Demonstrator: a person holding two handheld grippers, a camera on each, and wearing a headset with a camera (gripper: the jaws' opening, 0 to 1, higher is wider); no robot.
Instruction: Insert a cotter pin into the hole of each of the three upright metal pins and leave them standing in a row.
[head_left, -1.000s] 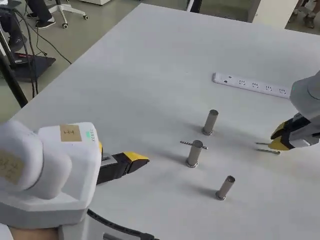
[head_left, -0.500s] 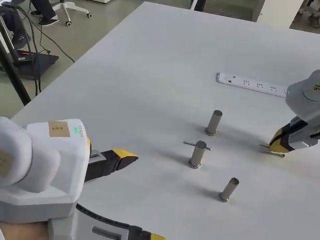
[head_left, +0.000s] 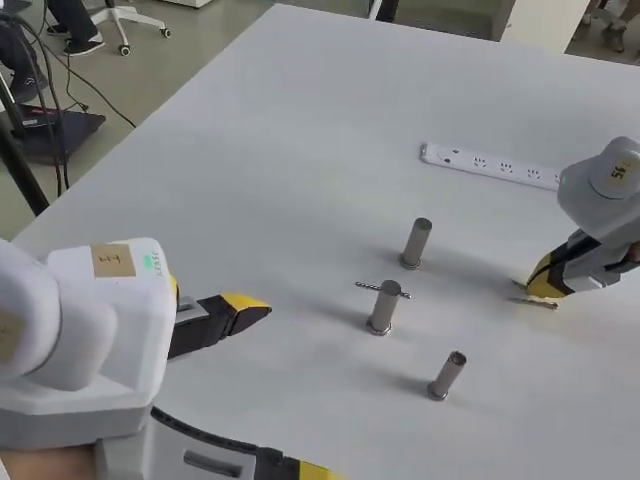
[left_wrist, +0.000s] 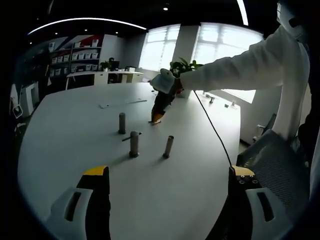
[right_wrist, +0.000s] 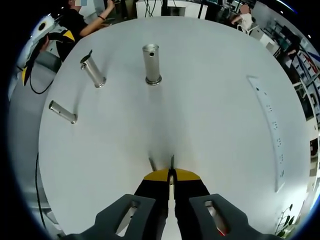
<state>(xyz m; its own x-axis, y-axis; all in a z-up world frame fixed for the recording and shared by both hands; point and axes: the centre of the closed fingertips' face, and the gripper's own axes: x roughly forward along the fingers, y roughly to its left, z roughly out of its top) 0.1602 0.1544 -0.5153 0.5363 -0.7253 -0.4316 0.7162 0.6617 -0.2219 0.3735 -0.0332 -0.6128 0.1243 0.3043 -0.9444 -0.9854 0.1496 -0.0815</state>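
At the left, the left gripper (head_left: 246, 305) is hovering low over the tabletop (head_left: 280, 150), fingers spread wide and gripping nothing. Right of it, three metal pins are standing upright and well apart: the middle pin (head_left: 382, 308) is carrying a cotter pin (head_left: 372, 287) crosswise through its top, with the far pin (head_left: 416, 243) and near pin (head_left: 446, 375) flanking it. Further right, the right gripper (head_left: 541, 288) is tipping down to the tabletop, fingers closed on a second cotter pin (head_left: 535, 301), whose two legs are poking out ahead of the tips.
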